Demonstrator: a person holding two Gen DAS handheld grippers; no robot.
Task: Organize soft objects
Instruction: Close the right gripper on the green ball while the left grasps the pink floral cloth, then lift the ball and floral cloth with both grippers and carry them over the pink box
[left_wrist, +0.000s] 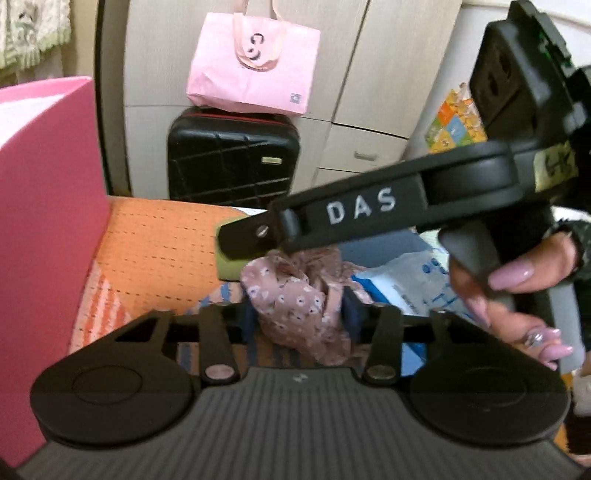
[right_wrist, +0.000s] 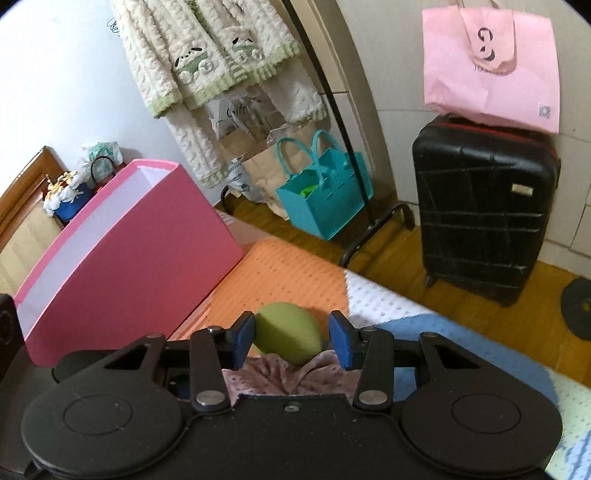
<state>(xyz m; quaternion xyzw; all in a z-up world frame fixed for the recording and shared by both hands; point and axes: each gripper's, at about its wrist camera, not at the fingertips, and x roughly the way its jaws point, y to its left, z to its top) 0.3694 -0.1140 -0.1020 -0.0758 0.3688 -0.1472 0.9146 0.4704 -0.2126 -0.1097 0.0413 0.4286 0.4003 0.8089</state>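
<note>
Right gripper (right_wrist: 291, 339) over soft things on a bed

Its blue-padded jaws stand apart around a green sponge (right_wrist: 288, 332), with floral cloth (right_wrist: 288, 376) bunched just below. A pink box (right_wrist: 129, 251) sits on the orange blanket (right_wrist: 288, 273) to the left; a black suitcase (right_wrist: 484, 210) stands beyond.

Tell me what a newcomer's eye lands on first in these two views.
The big pink box stands open on the orange bedspread at left. In front of the right gripper, whose blue-padded jaws stand open, a green cushion lies with a pink floral cloth beside it, which the left gripper frames. Behind, a pink tote bag sits atop a black suitcase.
</note>
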